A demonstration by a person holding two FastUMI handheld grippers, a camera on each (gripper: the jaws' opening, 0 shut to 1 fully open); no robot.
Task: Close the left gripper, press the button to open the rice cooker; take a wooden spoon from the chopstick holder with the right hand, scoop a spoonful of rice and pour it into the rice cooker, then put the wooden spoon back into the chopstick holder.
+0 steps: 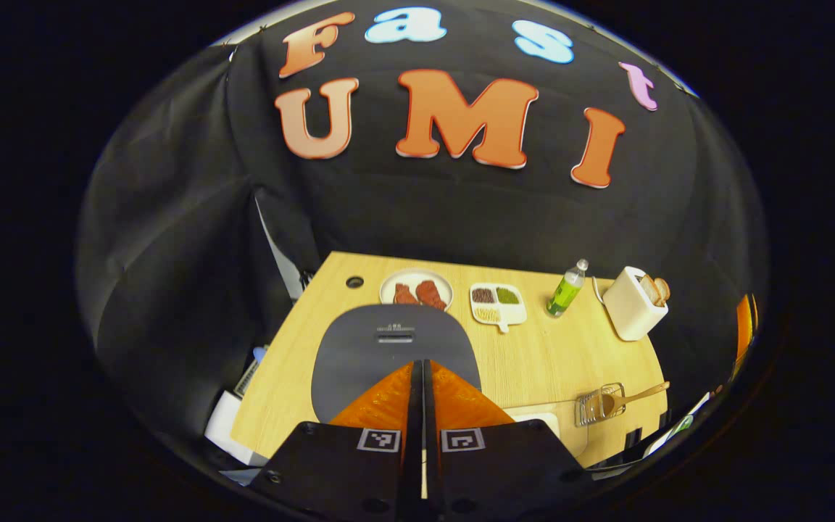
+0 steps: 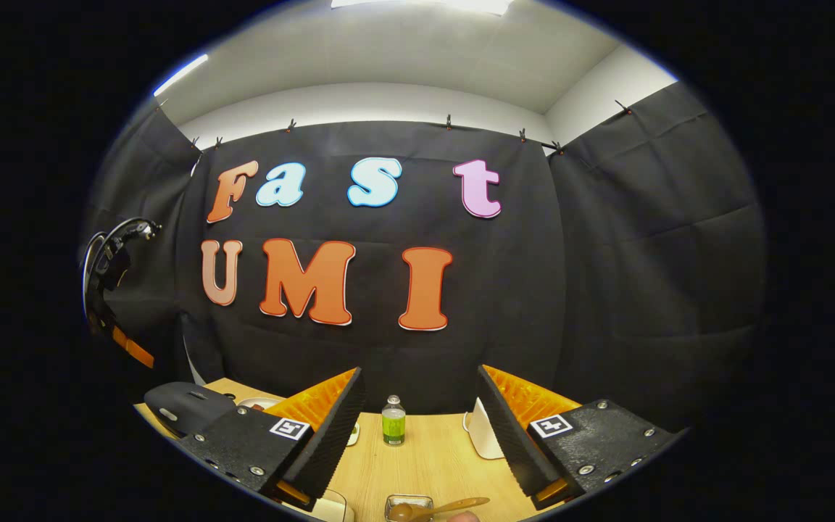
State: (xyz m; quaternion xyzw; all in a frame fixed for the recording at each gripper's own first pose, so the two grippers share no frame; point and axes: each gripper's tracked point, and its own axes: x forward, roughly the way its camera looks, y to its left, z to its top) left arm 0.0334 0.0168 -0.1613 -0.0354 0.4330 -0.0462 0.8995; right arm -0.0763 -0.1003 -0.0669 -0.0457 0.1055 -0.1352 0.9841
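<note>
In the left gripper view the rice cooker (image 1: 388, 348) sits lid down at the table's (image 1: 533, 362) left. The left hand-held gripper (image 1: 422, 373) hangs over it, fingers pressed together with nothing between them. To the right, the wooden spoon (image 1: 624, 399) lies tilted in the chopstick holder (image 1: 595, 406), handle pointing right. The right hand-held gripper (image 2: 421, 406) is spread wide and empty above the spoon and holder.
</note>
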